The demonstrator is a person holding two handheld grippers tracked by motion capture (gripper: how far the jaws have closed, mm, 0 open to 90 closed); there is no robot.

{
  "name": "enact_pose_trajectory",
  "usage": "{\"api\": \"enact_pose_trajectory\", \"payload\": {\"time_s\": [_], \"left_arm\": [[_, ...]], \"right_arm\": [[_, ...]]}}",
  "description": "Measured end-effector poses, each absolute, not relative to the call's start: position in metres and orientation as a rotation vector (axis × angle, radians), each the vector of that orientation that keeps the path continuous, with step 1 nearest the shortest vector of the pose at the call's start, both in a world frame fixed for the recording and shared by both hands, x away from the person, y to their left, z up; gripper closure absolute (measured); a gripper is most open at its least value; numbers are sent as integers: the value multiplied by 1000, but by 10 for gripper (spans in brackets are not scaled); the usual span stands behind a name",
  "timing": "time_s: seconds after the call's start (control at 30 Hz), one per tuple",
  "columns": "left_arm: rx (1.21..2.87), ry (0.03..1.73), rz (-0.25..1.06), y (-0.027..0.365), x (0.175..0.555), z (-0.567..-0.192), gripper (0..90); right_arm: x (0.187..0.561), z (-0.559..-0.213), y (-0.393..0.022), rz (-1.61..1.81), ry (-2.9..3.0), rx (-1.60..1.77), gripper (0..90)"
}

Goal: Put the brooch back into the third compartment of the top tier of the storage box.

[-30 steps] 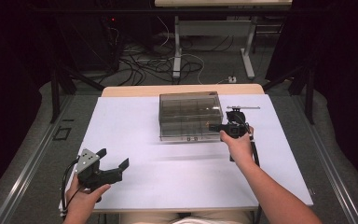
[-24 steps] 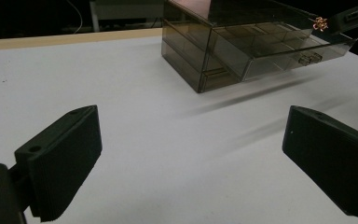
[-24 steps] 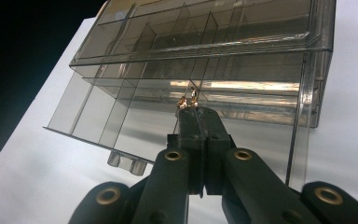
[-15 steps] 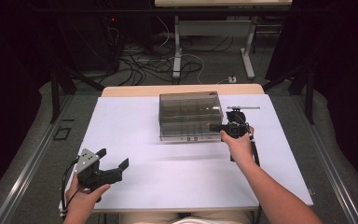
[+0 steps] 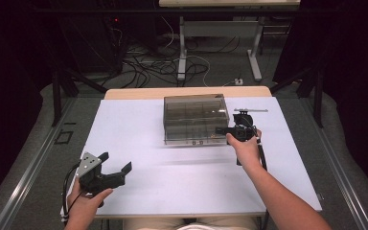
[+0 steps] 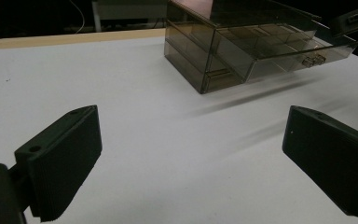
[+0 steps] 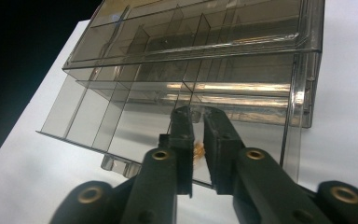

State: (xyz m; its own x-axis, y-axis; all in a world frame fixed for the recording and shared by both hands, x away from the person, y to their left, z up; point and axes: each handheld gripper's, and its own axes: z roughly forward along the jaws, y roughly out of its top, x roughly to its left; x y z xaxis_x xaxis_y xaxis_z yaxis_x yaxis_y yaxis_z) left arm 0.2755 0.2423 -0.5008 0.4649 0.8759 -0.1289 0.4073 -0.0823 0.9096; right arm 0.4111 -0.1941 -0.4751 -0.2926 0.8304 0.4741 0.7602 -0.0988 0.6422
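Note:
A smoky clear drawer box (image 5: 194, 108) stands on the white table (image 5: 139, 129), right of centre at the back. Its lower drawer (image 5: 191, 135) is pulled out toward me, also seen in the left gripper view (image 6: 303, 46). My right gripper (image 5: 220, 130) reaches over the drawer's right front corner. In the right gripper view its jaws (image 7: 196, 112) stand nearly together above a drawer compartment (image 7: 135, 116), with a small brass-coloured piece (image 7: 198, 151) in the narrow gap. My left gripper (image 5: 116, 161) rests near the front left, wide open (image 6: 189, 140) and holding nothing.
A thin grey metal bar (image 5: 250, 110) lies on the table behind the right gripper. A black cable (image 5: 263, 160) trails along the right forearm. Beyond the table's far edge are floor cables (image 5: 163, 67) and another table's legs (image 5: 182, 52).

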Motion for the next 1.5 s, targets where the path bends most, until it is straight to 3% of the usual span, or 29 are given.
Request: {"api": "enact_pose_trajectory", "payload": {"time_s": [0.8, 1.23, 1.37, 1.43, 1.5], "left_arm": [[1698, 1111, 571, 242, 275, -500, 46], [1699, 1111, 570, 242, 275, -500, 47], [1699, 1110, 569, 242, 275, -500, 46], [1700, 1110, 568, 242, 275, -500, 47], [1699, 1110, 569, 242, 275, -500, 46]], "right_arm": [[407, -473, -196, 1435, 2013, 1693, 360], [398, -455, -200, 1417, 2003, 1606, 281], [394, -451, -200, 1398, 2023, 1586, 133], [393, -450, -200, 1386, 2021, 1585, 115], [393, -450, -201, 1385, 2017, 1568, 17]]}}
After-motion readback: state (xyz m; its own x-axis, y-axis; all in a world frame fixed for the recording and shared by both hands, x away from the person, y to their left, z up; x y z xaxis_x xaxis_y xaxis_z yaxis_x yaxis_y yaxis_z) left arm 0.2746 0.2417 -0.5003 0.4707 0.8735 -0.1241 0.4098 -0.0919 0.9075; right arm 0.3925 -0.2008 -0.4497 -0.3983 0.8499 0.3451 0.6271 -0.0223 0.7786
